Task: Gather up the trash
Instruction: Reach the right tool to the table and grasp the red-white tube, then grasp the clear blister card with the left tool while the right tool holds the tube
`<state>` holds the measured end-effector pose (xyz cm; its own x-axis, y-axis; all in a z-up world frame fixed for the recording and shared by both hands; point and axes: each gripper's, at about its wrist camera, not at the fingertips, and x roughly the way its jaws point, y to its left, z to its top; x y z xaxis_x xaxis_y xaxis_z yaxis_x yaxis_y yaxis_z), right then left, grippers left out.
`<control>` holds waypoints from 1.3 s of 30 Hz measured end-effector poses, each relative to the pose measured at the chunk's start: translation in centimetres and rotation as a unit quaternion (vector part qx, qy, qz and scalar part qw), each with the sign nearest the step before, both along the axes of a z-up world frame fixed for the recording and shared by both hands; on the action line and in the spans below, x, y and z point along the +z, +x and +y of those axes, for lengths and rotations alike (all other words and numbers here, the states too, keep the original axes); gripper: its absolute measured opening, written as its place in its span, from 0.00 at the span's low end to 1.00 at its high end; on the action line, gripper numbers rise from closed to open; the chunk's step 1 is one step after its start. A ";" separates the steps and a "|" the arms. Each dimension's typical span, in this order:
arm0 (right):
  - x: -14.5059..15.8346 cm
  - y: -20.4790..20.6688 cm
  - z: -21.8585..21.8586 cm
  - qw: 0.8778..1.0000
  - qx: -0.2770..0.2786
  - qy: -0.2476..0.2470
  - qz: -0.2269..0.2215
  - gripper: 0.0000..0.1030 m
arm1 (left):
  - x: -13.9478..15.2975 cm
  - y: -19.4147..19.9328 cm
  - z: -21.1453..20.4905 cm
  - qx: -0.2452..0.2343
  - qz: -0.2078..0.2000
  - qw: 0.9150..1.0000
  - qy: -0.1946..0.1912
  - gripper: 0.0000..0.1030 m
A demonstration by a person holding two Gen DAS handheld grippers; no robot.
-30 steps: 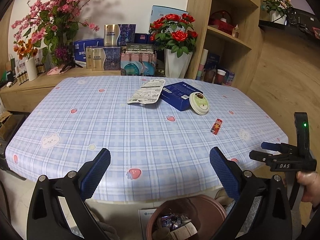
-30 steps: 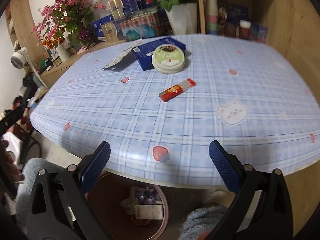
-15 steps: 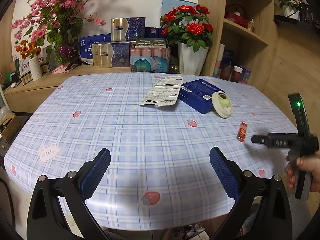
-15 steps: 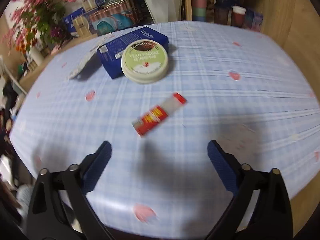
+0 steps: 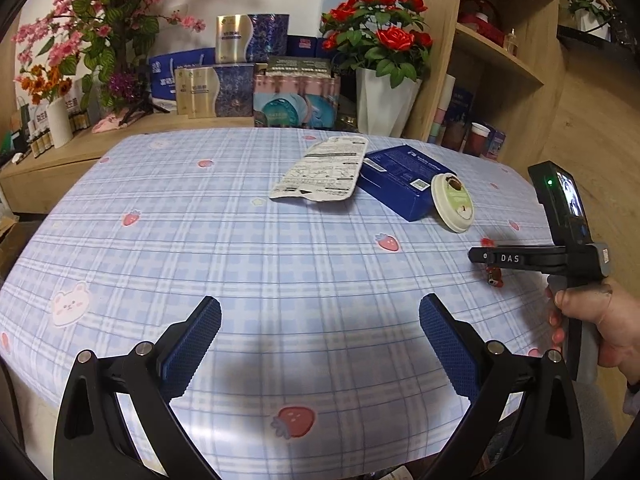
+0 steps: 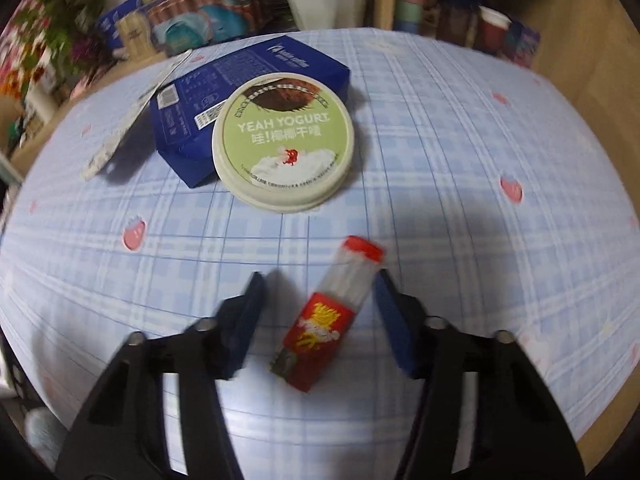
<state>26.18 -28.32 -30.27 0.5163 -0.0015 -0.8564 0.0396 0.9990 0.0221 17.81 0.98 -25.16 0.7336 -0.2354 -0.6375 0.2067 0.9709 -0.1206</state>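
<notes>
The left gripper (image 5: 320, 334) hangs over the near edge of the desk (image 5: 248, 264), its fingers spread wide and empty. To its right, the right gripper (image 6: 318, 300) has just been closing; its fingers straddle the small red-and-clear plastic wrapper (image 6: 330, 316), the right pad at its edge, not yet clamped. Beyond lie a round green-topped yogurt lid (image 6: 283, 142), a flat dark blue cardboard box (image 6: 240, 84) and a white printed pouch (image 5: 320, 170).
</notes>
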 end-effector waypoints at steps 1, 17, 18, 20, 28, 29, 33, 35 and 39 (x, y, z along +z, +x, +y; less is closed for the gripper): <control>0.2 0.0 -0.5 1.000 0.011 0.004 -0.002 0.32 | 0.0 0.3 -0.3 -0.004 0.002 1.000 -0.003 0.94; -0.4 -0.4 -7.5 0.993 0.101 -0.007 -0.068 0.25 | 0.2 6.1 -10.2 -0.094 0.059 0.994 -0.024 0.80; -0.4 -0.4 -8.0 0.993 0.097 0.002 -0.072 0.25 | 0.0 6.5 -10.8 -0.098 0.062 0.993 -0.029 0.79; -0.1 -0.4 -8.9 0.992 0.085 0.024 -0.086 0.25 | -0.3 7.7 -12.1 -0.105 0.071 0.991 -0.037 0.75; -0.2 -0.7 -10.3 0.989 0.073 0.073 -0.102 0.25 | -0.6 10.9 -13.0 -0.077 0.074 0.993 -0.039 0.62; -0.2 -0.8 -10.3 0.989 0.074 0.076 -0.104 0.25 | -0.4 11.2 -12.3 -0.067 0.060 0.996 -0.019 0.62; -0.3 -0.8 -11.0 0.987 0.068 0.099 -0.105 0.25 | -0.2 13.1 -10.4 -0.032 0.027 0.996 0.076 0.62; -0.3 -0.8 -11.4 0.986 0.060 0.111 -0.107 0.25 | -0.4 14.7 -9.9 -0.018 0.014 0.993 0.118 0.62; -0.3 -0.9 -11.4 0.986 0.060 0.113 -0.109 0.25 | -1.5 17.6 -11.4 -0.027 -0.001 0.978 0.206 0.62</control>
<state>25.33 -39.76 -30.57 0.6726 0.2495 -0.6967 -0.1096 0.9647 0.2396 35.45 -10.42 -26.71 0.7282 0.0026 -0.6853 0.2586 0.9250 0.2783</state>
